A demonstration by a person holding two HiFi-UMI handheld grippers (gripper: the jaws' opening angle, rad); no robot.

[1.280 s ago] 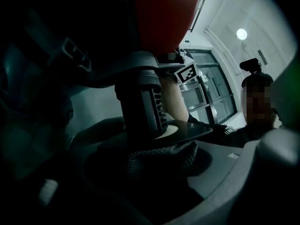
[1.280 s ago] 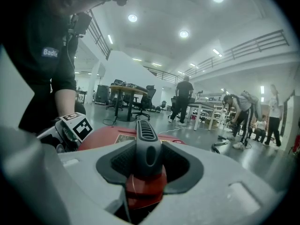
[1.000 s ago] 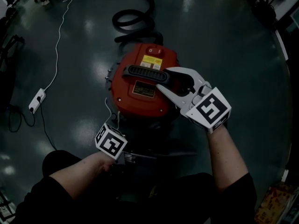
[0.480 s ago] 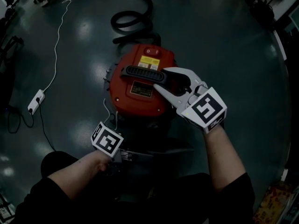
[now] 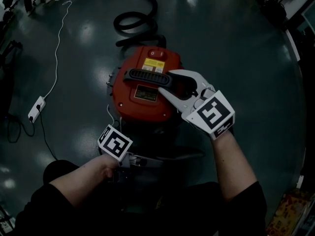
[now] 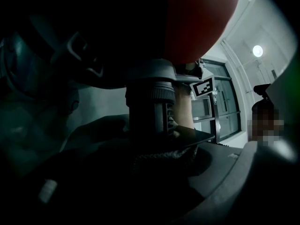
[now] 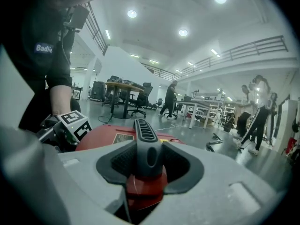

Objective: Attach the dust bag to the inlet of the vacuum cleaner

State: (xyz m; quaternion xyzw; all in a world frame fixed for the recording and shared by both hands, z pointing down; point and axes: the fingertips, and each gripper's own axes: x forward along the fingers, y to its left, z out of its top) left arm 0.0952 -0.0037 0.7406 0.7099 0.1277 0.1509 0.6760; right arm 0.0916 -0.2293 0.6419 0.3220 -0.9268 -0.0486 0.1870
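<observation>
One vacuum cleaner point(image 5: 135, 107) sat on the floor directly in front of the operator, red motor head up, with one black handle point(image 5: 145, 76) across the top.

Two grippers were in play:
- **Right gripper point(image 5: 166, 81):** it was clamped on that handle near its end, both pads pressed against it. The handle ran away between the jaws in the right gripper view.
- **Left gripper point(image 6: 152, 149):** it sat low at the near side of the cleaner, under the red head, pointing level. Its jaws were spread and opening, and one ribbed grey inlet fitting point(image 6: 150, 104) stood between them. The pads did not appear to press on it.

One thin dark flat plate point(image 6: 199, 136) stuck out sideways at the base of that fitting, with woven-textured dark material point(image 6: 161, 157) just below it. It was too dark to confirm that those were the dust bag.

Other counts:
- Two marker cubes: left cube point(image 5: 114, 142) and right cube point(image 5: 211, 113).
- Two labels on the head: one yellow label point(image 5: 153, 65) and one dark label point(image 5: 145, 93).
- One black hose point(image 5: 158, 14) coiled on the floor beyond the cleaner.
- One white power strip point(image 5: 37, 108) well off to the left, with one white cable point(image 5: 58, 53) running from it up the floor.
</observation>
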